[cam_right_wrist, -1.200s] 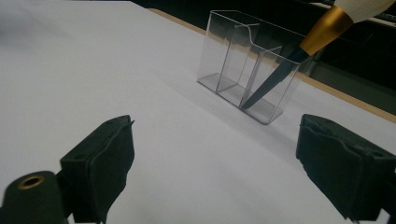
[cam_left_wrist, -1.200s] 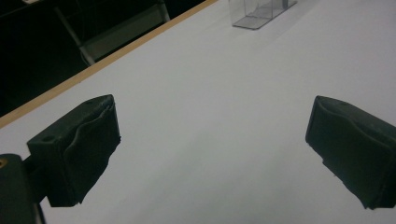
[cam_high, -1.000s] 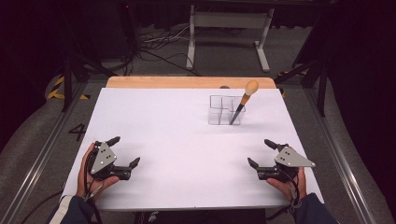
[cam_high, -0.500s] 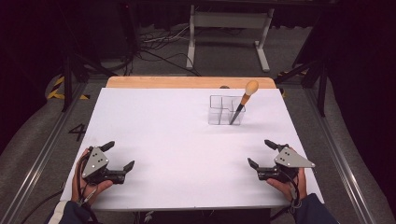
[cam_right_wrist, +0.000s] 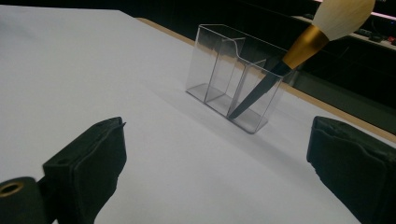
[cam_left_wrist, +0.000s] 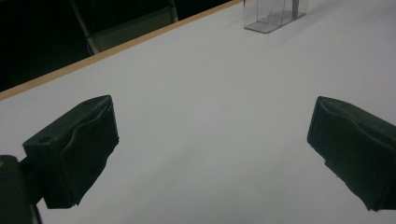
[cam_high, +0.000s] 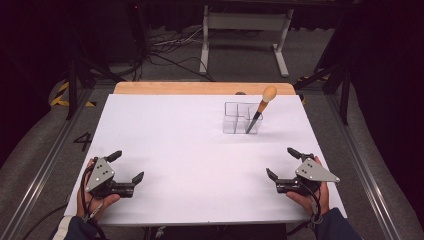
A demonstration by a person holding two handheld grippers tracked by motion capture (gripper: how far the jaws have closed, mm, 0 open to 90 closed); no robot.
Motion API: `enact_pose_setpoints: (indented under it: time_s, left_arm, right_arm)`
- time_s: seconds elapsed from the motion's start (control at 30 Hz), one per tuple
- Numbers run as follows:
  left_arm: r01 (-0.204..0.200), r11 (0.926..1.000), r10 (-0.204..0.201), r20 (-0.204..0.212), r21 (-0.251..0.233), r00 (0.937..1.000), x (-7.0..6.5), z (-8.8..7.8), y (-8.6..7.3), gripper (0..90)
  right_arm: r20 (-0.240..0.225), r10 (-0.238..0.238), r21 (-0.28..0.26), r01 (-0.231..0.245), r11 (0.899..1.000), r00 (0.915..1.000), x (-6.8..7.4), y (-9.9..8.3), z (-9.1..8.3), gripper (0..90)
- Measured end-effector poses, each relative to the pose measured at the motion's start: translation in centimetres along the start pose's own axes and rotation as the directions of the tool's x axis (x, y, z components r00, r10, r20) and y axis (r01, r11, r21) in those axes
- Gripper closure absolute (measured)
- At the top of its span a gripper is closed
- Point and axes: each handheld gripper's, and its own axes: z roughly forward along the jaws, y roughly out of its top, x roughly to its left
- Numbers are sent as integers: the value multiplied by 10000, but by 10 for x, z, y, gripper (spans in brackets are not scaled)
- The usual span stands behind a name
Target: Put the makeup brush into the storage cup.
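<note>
A clear plastic organizer (cam_high: 238, 118) with several compartments stands at the far right of the white table (cam_high: 190, 145). A makeup brush (cam_high: 262, 106) with a black handle, gold collar and pale bristles leans in its right compartment, bristles up. My left gripper (cam_high: 127, 165) rests open at the near left, nothing between its jaws. My right gripper (cam_high: 281, 162) rests open at the near right; its jaws have just been opening, with nothing between them. The right gripper view looks between the right gripper (cam_right_wrist: 215, 168) jaws at the organizer (cam_right_wrist: 229, 70) and brush (cam_right_wrist: 303, 46). The left gripper (cam_left_wrist: 210, 154) faces the bare table, organizer (cam_left_wrist: 275, 16) far off.
A wooden strip (cam_high: 200, 88) runs along the table's far edge. Beyond it stand a white metal frame (cam_high: 245, 35) and cables on the dark floor. Metal rails flank the table on both sides.
My left gripper has shifted a little toward the table's near left corner. The right hand has stayed in place. The organizer and brush have not moved.
</note>
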Motion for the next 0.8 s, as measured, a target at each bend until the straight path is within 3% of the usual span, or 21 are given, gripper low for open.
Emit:
enact_pose_setpoints:
  time_s: [0.57,0.8]
  left_arm:
    - [-84,9997,81,145,214,9999,-1,6,1,27]
    - [-104,9995,99,174,299,9998,0,8,1,27]
  right_arm:
    - [90,61,-44,-61,10000,9999,0,-1,-2,52]
    - [94,-163,131,162,9998,9998,-1,-3,0,55]
